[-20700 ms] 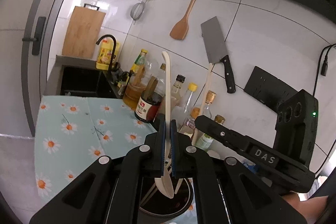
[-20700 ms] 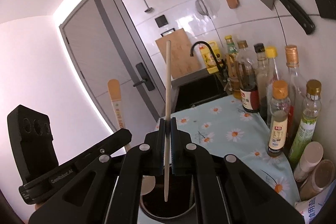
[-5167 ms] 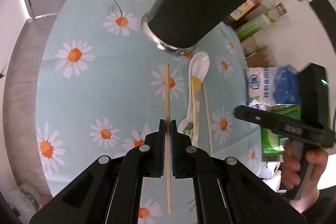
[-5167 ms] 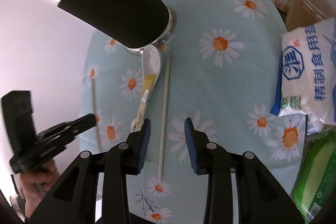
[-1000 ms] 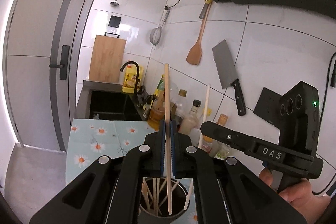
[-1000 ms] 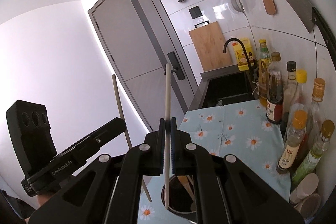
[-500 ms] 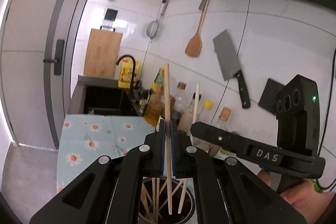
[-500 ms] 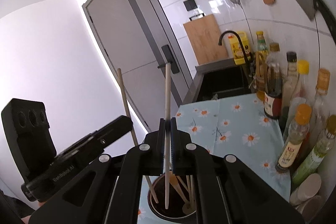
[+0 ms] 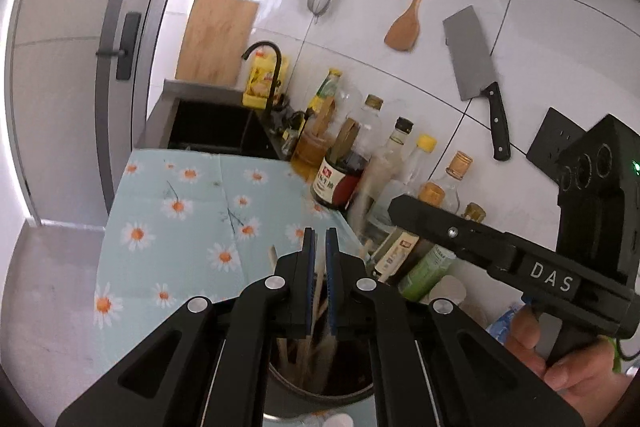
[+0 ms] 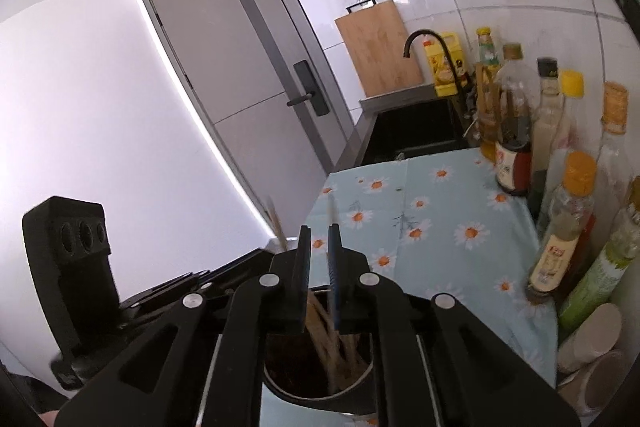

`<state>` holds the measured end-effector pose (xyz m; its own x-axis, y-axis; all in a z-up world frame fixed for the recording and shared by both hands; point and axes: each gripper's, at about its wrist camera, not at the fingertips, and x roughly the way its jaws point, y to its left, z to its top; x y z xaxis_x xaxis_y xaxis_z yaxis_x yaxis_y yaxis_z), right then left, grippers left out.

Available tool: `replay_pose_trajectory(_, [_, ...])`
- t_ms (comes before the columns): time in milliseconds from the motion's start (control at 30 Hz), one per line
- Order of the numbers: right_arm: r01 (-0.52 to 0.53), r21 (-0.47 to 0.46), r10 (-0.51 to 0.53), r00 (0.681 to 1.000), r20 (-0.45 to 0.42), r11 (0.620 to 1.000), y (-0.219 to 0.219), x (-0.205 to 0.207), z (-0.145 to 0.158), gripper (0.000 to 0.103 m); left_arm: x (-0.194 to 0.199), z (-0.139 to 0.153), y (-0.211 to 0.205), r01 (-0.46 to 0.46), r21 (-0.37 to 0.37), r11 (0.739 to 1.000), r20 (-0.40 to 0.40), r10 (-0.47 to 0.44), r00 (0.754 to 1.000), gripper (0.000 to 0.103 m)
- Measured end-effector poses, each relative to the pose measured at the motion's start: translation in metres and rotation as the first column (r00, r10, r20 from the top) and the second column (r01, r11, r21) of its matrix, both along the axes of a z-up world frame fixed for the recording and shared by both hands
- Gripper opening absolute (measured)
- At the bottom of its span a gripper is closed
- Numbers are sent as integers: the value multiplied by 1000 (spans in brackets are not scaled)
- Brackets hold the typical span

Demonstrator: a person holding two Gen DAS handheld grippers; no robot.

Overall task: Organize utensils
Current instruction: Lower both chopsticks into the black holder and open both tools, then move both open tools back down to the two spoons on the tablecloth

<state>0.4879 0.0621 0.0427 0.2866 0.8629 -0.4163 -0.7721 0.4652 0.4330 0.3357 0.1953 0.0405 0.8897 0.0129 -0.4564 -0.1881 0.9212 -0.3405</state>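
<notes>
The dark round metal utensil holder stands on the pale blue daisy-print tablecloth, directly beneath both grippers. Thin wooden chopsticks stand loosely inside it, leaning against one another; one blurred stick shows in the gap of each tool, apparently dropping free.

The left gripper hangs over the holder's mouth with its blue-lined jaws a narrow slit apart; the stick behind the slit does not look pinched. The right gripper is opening its jaws at this moment, and the pale blurred stick between them appears already loose. Seen from the left camera, the right tool is carried by a hand close beside the row of glass sauce and oil bottles along the white tiled wall.

Judgement: the step in hand is release of the sticks into the holder.

- Widen both jaws fully before lifting, so no pad drags a stick back out.
- Withdraw straight up, clear of the stick tops.
- Keep the right tool off the bottles, which stand near and could tip.
- Avoid knocking the holder's rim.
</notes>
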Motion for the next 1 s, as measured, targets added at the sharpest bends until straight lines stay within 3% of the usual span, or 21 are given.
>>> replay_pose_trajectory(133, [8,20,-7,1000,-24,1000,-8,0,2,17,-5,4,-5,-2,17,1000,-13,2,1000,5])
replay_pose_trajectory(233, [9,29,-8,1000,-23,1000,-12,-3,6,17,-10,8,-9,-4,26,1000,-9,4,1000,20])
replay_pose_trajectory(533, [8,66,-6,999,-34,998,-37,-16,20,19,-26,21,-24,15,47,999,-6,-14,1000,20])
replay_pose_trajectory(800, [-11,79,13,1000,-19,997,-69,-41,34,27,-54,35,-47,26,66,997,13,-27,1000,20])
replay_pose_trajectory(1000, [-57,70,59,998,-15,996,-86,-59,33,30,-79,36,-60,42,37,998,7,-42,999,20])
